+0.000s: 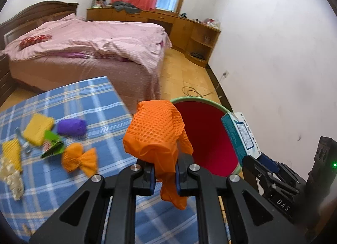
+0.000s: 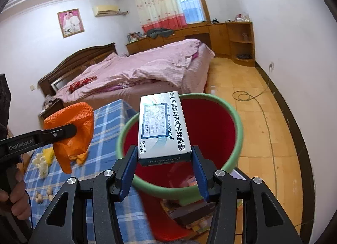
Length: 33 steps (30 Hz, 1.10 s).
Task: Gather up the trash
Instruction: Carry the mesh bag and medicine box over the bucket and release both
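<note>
My left gripper [image 1: 165,172] is shut on a crumpled orange textured glove [image 1: 155,130], held above the table's right edge beside the bin; it also shows in the right wrist view [image 2: 70,126]. My right gripper [image 2: 164,166] is shut on a white and teal medicine box [image 2: 163,126], held over the mouth of the bin. The box also shows in the left wrist view [image 1: 242,134]. The bin [image 2: 236,117] is red inside with a green rim and stands right of the table; its rim shows in the left wrist view [image 1: 212,103].
On the blue plaid table [image 1: 94,101] lie yellow wrappers [image 1: 38,128], a purple wad [image 1: 71,127], a green scrap [image 1: 52,143], an orange bow-shaped wrapper [image 1: 81,158] and white crumpled bits [image 1: 12,176]. A pink bed [image 1: 94,42] stands behind. A cable [image 2: 252,96] lies on the floor.
</note>
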Available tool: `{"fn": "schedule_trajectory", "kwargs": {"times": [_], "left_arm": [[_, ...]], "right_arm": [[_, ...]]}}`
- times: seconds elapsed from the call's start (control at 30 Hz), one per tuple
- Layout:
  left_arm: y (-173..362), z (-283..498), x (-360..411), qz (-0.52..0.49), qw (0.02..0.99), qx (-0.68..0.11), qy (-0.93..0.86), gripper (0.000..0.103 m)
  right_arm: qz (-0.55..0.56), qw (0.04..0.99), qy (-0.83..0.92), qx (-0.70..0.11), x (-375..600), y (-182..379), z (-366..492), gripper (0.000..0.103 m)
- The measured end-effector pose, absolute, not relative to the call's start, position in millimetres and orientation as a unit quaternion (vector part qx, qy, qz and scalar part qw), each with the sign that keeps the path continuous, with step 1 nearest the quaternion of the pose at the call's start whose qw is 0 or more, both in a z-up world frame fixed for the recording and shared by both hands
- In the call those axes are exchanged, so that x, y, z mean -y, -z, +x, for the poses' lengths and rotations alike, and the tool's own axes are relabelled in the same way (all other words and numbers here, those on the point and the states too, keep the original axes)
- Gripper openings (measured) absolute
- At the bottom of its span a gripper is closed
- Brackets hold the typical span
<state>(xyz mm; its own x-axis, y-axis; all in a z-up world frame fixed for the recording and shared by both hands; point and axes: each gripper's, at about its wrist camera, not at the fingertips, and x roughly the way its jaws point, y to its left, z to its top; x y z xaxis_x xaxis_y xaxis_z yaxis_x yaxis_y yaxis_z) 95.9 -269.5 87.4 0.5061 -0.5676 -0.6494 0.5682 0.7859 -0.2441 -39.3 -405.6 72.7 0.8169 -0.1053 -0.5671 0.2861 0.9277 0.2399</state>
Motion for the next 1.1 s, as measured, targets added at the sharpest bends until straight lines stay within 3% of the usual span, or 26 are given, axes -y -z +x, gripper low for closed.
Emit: {"fn": "schedule_trajectory", "kwargs": {"times": [0.67, 0.83, 1.1], "left_arm": [[-32.6, 122.0, 372.1, 0.039, 0.837, -0.411, 0.36, 0.013], [-28.3, 124.8, 369.4, 0.05, 0.84, -0.417, 0.343, 0.037], [-39.3, 120.7, 354.4, 0.042, 0.846, -0.409, 0.341, 0.039]], "right_arm": [[0.187, 0.922, 0.148, -0.305, 465.5, -37.5, -25.3, 0.052], [0.194, 0.917, 0.153, -0.312, 465.9, -33.4, -17.9, 0.053], [0.2, 0.917, 0.149, -0.311, 463.9, -37.0, -22.9, 0.053]]}}
